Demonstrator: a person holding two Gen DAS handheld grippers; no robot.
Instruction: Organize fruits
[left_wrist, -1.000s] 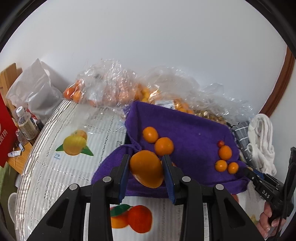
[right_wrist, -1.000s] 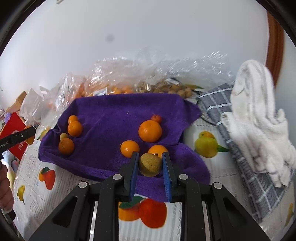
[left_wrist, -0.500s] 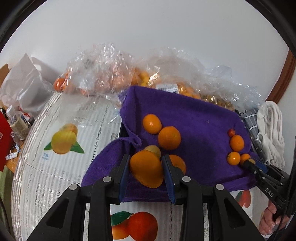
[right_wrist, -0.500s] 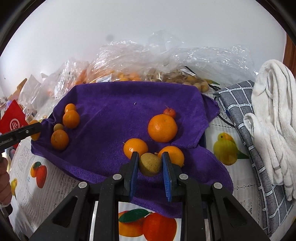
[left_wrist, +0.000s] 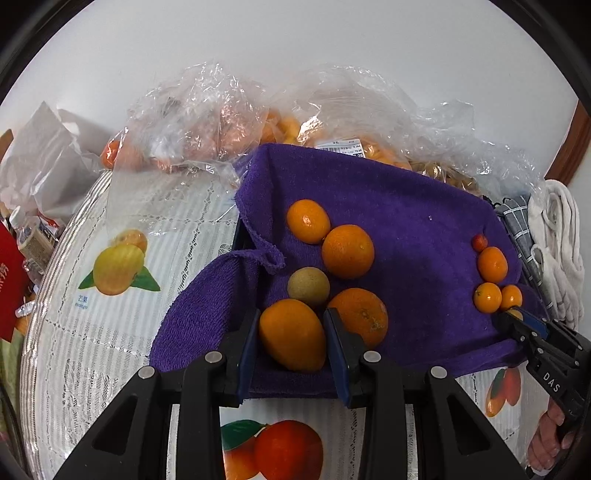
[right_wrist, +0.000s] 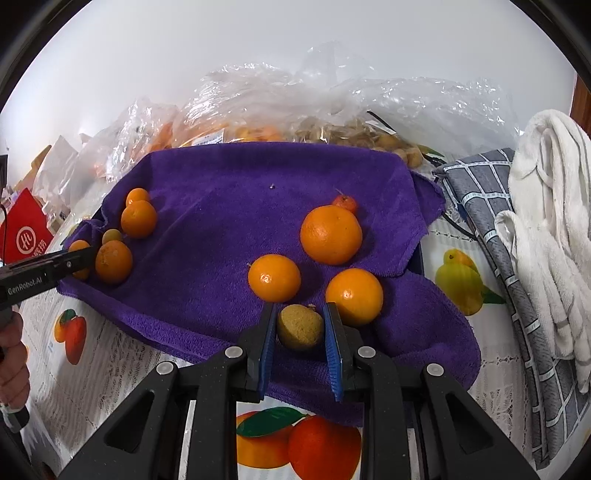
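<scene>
- The left gripper (left_wrist: 291, 334) has its blue-padded jaws on either side of an oval orange fruit (left_wrist: 292, 334) at the near edge of the purple towel (left_wrist: 417, 221). The left pad touches the fruit; a thin gap seems to show at the right pad, so whether the grasp is firm is hard to tell.
- Just behind that fruit lies a dull yellow-brown round fruit (left_wrist: 308, 287), with a large orange (left_wrist: 359, 316) beside it, partly behind the right finger.
- Farther back on the towel, two more oranges touch each other: a smaller one (left_wrist: 308, 220) and a bigger one (left_wrist: 348, 251).
- The right gripper (right_wrist: 300, 326) brackets a small yellow-brown fruit (right_wrist: 300, 325) that rests on the towel's (right_wrist: 221, 192) near fold. Dark gaps show on both sides of it, so the jaws stand released around it.
- Close behind this fruit sit two oranges (right_wrist: 274, 282) (right_wrist: 354, 296), a larger orange (right_wrist: 330, 234) beyond them, and a tiny red fruit (right_wrist: 345, 201) touching its far side.
- In the right wrist view the left cluster of fruit lies at the towel's left edge, where the other gripper's tip (right_wrist: 79, 258) reaches in.
- The towel lies on a white tablecloth printed with fruit pictures (left_wrist: 118, 264).
- Clear plastic bags of fruit (right_wrist: 332, 122) are heaped behind the towel against the wall.
- A grey checked cloth (right_wrist: 480, 192) and a white towel (right_wrist: 546, 206) lie to the right.
</scene>
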